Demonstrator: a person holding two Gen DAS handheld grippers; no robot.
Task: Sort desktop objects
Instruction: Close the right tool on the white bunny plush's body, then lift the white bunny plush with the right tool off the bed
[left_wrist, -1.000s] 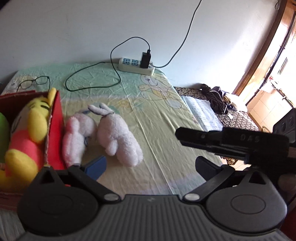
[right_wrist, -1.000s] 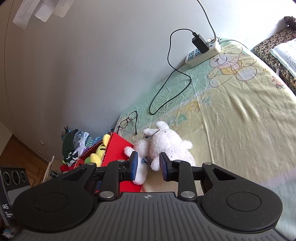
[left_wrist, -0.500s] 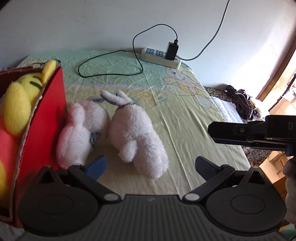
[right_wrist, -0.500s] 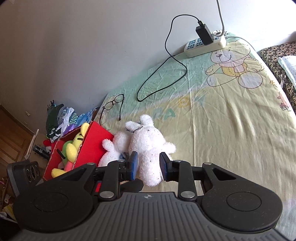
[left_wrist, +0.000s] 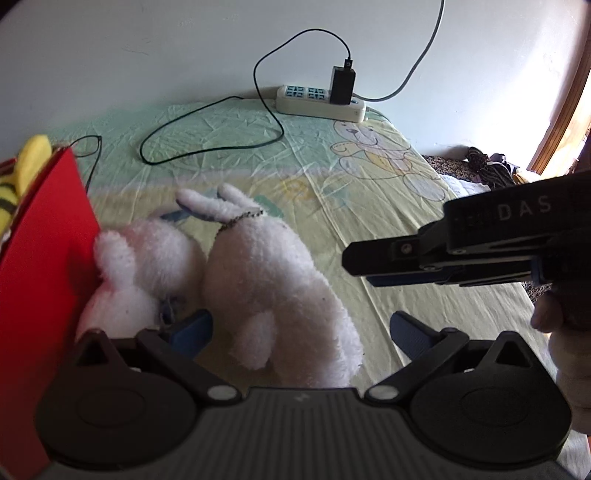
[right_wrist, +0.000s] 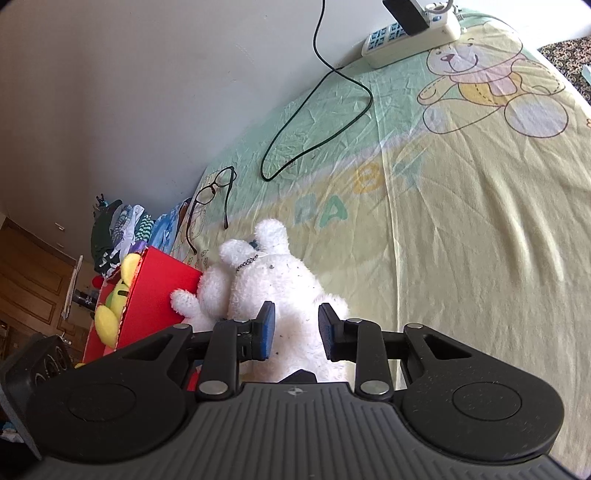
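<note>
On the bear-print bedsheet (right_wrist: 461, 229), the white plush rabbit (left_wrist: 266, 280) lies at twelve o'clock between the wide-spread left gripper (left_wrist: 301, 332); the right gripper (right_wrist: 295, 328), narrowly parted, hovers above it beside the red box (right_wrist: 155, 295).

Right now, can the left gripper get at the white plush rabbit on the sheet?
Probably yes. The left gripper is open with the white plush rabbit lying just ahead between its fingers; nothing covers it, though the right gripper is also closing in.
</note>
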